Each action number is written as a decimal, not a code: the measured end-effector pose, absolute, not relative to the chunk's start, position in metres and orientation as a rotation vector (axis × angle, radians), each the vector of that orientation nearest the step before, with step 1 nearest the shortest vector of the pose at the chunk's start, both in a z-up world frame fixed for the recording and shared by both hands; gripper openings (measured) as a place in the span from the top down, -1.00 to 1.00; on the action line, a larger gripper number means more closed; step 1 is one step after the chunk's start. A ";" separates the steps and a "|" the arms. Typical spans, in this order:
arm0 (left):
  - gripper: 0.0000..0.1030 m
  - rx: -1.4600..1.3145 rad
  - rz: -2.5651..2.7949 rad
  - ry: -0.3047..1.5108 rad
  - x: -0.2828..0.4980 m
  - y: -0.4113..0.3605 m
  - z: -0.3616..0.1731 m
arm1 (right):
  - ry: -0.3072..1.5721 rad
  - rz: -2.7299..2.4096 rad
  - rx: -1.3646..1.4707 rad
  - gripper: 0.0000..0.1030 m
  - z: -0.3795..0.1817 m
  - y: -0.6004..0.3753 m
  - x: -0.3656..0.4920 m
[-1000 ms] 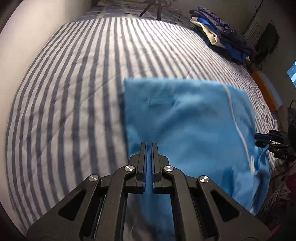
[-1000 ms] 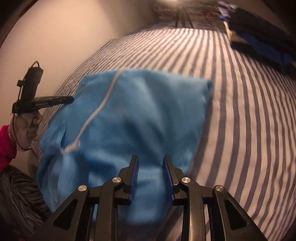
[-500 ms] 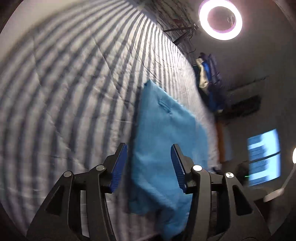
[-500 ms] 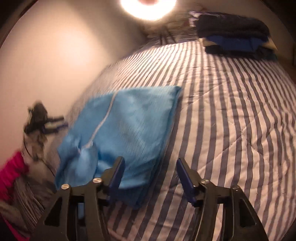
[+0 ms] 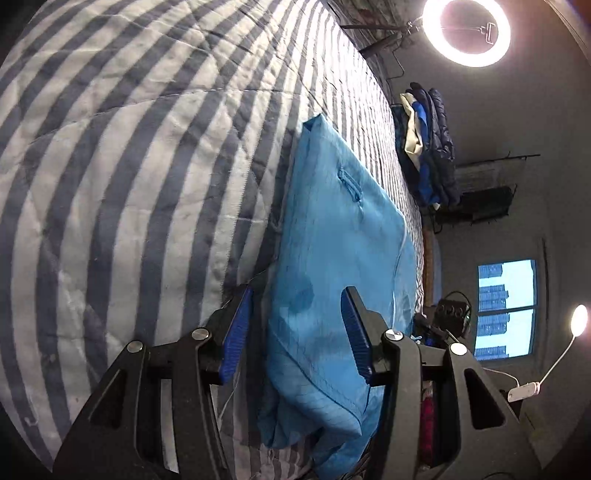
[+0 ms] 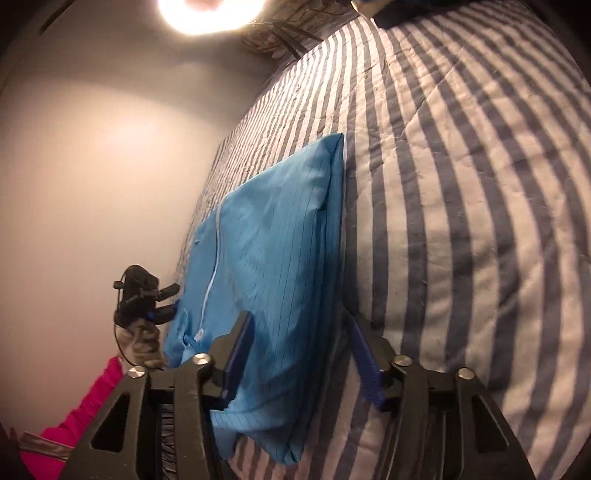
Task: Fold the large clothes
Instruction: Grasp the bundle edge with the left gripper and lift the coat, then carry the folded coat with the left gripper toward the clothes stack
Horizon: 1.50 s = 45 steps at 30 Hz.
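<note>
A bright blue garment (image 5: 332,221) lies folded into a rectangle on the striped bed (image 5: 129,147), its near end hanging over the bed's edge. My left gripper (image 5: 298,295) stands open, its blue pads on either side of the garment's left edge without pressing on it. In the right wrist view the same garment (image 6: 273,229), with its white zip line, lies between the jaws of my right gripper (image 6: 300,317). Those jaws are closing around the right edge, and the pads do not pinch the cloth. The left gripper (image 6: 168,301) also shows at the garment's far side.
A pile of folded dark and blue clothes (image 5: 428,147) sits at the bed's far end under a ring light (image 5: 467,31). A window (image 5: 506,306) and a small lamp (image 5: 578,319) are off to the right. A pale wall (image 6: 92,147) flanks the bed, and a pink sleeve (image 6: 85,402) is near.
Both grippers have rolled sideways and sunk toward the garment's near end. The left jaws went from shut to open. The right jaws opened wide, then narrowed a little.
</note>
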<state>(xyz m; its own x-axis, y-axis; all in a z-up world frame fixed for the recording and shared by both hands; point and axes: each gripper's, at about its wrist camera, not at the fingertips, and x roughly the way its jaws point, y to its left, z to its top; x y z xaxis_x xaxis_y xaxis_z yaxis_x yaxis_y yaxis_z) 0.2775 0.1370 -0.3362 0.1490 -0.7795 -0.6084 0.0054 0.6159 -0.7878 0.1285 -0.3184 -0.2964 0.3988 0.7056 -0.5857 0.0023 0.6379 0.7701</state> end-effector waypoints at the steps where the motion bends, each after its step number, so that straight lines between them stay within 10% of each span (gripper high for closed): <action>1: 0.04 -0.741 -0.653 1.315 0.279 0.135 -0.337 | 1.080 0.514 0.789 0.03 -0.297 -0.318 0.130; 10: 0.07 -0.710 -0.674 1.316 0.301 0.096 -0.335 | 1.066 0.557 0.817 0.25 -0.296 -0.304 0.125; 21: 0.87 -0.431 -0.624 1.229 0.287 0.057 -0.297 | 1.077 0.438 0.562 0.86 -0.246 -0.257 0.100; 45: 0.93 -0.246 -0.819 0.888 0.277 -0.053 -0.145 | 0.904 0.126 0.035 0.93 -0.057 -0.245 0.040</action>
<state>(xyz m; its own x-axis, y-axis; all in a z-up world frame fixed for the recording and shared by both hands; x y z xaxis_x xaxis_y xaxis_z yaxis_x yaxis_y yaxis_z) 0.2770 -0.0530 -0.1448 0.3579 -0.7228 -0.5912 0.5309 0.6784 -0.5079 0.0396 -0.2449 -0.0574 0.6116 0.1241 -0.7814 -0.0948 0.9920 0.0833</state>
